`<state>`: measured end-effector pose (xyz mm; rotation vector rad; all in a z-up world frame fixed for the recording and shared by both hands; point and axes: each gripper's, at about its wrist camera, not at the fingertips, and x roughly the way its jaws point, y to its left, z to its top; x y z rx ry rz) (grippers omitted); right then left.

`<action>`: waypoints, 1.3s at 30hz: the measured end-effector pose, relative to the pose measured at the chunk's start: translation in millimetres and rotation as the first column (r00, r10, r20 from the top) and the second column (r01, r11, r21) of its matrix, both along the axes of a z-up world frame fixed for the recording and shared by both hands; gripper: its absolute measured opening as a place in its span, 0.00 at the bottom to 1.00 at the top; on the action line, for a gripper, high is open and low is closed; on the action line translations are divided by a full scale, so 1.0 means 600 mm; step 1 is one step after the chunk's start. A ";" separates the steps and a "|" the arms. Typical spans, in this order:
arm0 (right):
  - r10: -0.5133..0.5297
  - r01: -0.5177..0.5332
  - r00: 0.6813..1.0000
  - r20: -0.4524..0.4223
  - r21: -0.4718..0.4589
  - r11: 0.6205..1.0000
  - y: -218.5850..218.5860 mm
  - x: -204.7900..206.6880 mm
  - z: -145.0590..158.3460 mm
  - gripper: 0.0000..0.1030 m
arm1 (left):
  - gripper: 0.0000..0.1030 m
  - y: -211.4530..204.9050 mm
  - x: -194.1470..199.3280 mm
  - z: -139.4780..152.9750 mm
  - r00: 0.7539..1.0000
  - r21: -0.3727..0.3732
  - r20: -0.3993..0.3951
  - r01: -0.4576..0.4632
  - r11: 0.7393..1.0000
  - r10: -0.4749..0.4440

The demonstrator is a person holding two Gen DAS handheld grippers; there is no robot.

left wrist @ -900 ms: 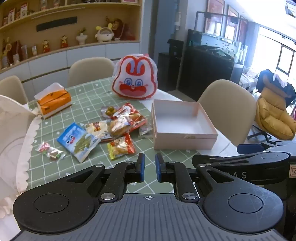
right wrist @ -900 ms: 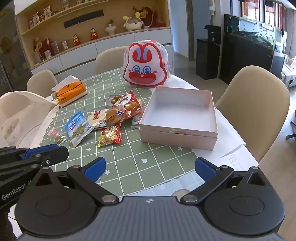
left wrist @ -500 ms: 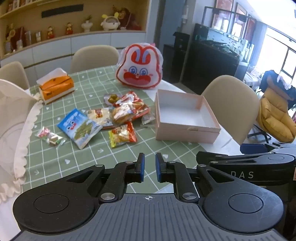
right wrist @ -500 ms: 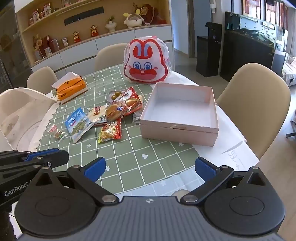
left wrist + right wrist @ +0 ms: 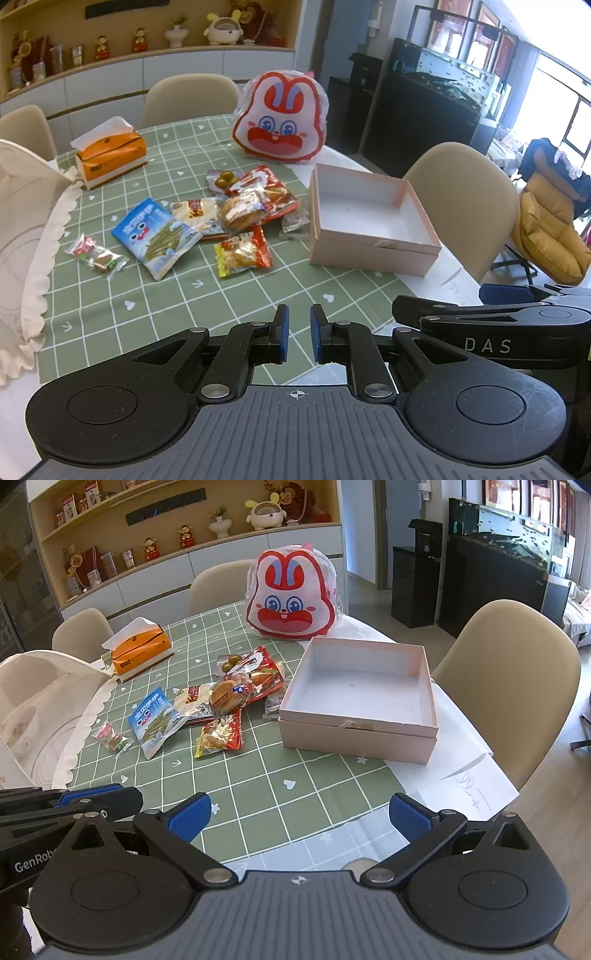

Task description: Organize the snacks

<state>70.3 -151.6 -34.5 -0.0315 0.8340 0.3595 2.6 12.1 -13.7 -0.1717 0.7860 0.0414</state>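
Pink box (image 5: 356, 734) and snack packets (image 5: 218, 734) well ahead of wide-open right gripper (image 5: 299, 818) and closed, empty left gripper (image 5: 299, 334)

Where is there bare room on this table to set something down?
Inside the pink box, which is empty, and on the green cloth between the snacks and the near edge. It is crowded left of the box.

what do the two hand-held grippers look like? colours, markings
Both match: black linkage fingers with blue ribbed pads, silver pivot pins, round black side discs, grey ribbed base with a crosshair mark. Left hand-held gripper is lettered "GenRob…", right hand-held gripper "DAS". No cables or sleeves visible.
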 end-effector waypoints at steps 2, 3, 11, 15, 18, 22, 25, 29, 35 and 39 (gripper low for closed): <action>-0.003 0.003 1.000 -0.001 0.001 1.000 0.000 -0.001 0.000 1.00 | 0.16 -0.001 0.001 -0.001 1.000 0.000 -0.002 0.001 1.000 -0.001; -0.004 0.004 1.000 -0.002 0.001 1.000 0.000 -0.001 0.000 1.00 | 0.16 -0.001 0.001 -0.001 1.000 0.000 -0.003 0.002 1.000 -0.002; -0.007 0.007 1.000 -0.004 0.002 1.000 -0.003 -0.001 -0.001 1.00 | 0.16 -0.002 0.003 -0.005 1.000 -0.007 -0.006 0.011 1.000 -0.011; -0.004 0.004 1.000 -0.009 0.001 1.000 -0.003 -0.003 -0.003 1.00 | 0.16 0.000 0.003 -0.005 1.000 -0.010 -0.002 0.007 1.000 -0.007; -0.004 0.004 1.000 -0.010 0.001 1.000 -0.002 -0.004 -0.003 1.00 | 0.16 0.000 0.003 -0.005 1.000 -0.010 -0.001 0.008 1.000 -0.008; -0.004 0.004 1.000 -0.009 0.001 1.000 -0.002 -0.004 -0.003 1.00 | 0.16 -0.001 0.003 -0.005 1.000 -0.010 -0.001 0.007 1.000 -0.007; -0.006 0.006 1.000 -0.011 0.000 1.000 -0.002 -0.004 -0.003 1.00 | 0.16 -0.001 0.002 -0.005 1.000 -0.010 -0.002 0.008 1.000 -0.008; -0.008 0.008 1.000 -0.009 0.001 1.000 -0.005 -0.006 -0.002 1.00 | 0.16 -0.002 0.001 -0.007 1.000 -0.012 -0.003 0.011 1.000 -0.011; -0.009 0.009 1.000 -0.014 0.000 1.000 -0.007 -0.005 -0.003 1.00 | 0.16 -0.004 0.000 -0.010 1.000 -0.016 -0.009 0.014 1.000 -0.014; -0.010 0.010 1.000 -0.014 0.000 1.000 -0.008 -0.005 -0.003 1.00 | 0.16 -0.003 0.000 -0.011 1.000 -0.021 -0.010 0.011 1.000 -0.012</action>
